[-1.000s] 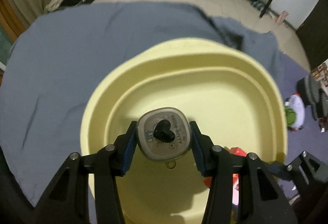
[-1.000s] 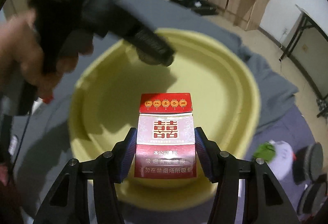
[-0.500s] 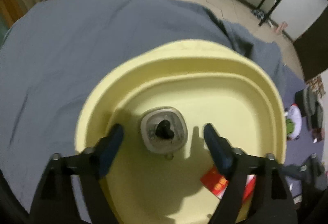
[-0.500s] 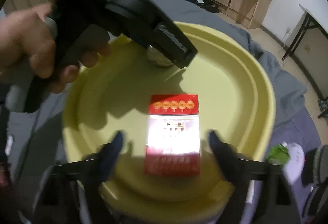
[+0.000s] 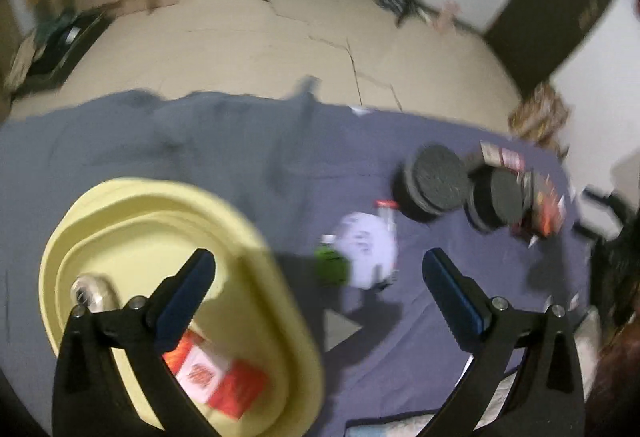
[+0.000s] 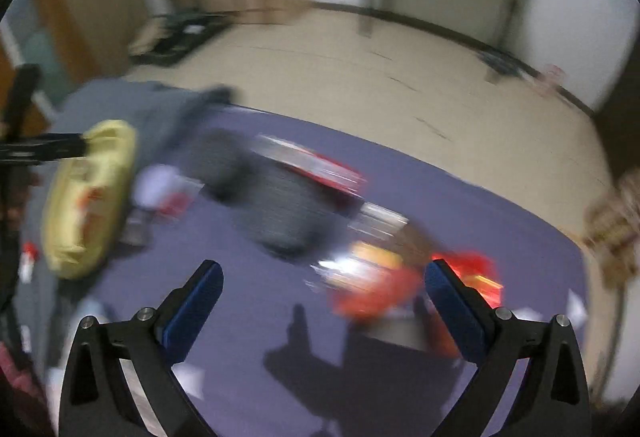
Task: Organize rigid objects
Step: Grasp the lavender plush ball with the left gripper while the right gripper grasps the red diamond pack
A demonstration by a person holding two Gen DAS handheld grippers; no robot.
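My two black grippers

Left gripper (image 5: 318, 283) and right gripper (image 6: 324, 295): angular black frames, blue finger pads (image 5: 185, 297), silver screws behind them.

Both wrist views look obliquely down, sharing the yellow basin (image 5: 280, 289) (image 6: 88, 197).

The right gripper (image 6: 322, 291) hangs with its jaws spread wide and empty above the purple cloth (image 6: 256, 317). Everything is motion-blurred. Red packets (image 6: 400, 287) lie near the cloth's right edge, dark round objects (image 6: 288, 209) sit mid-cloth, and the yellow basin (image 6: 90, 197) rests at the left edge.
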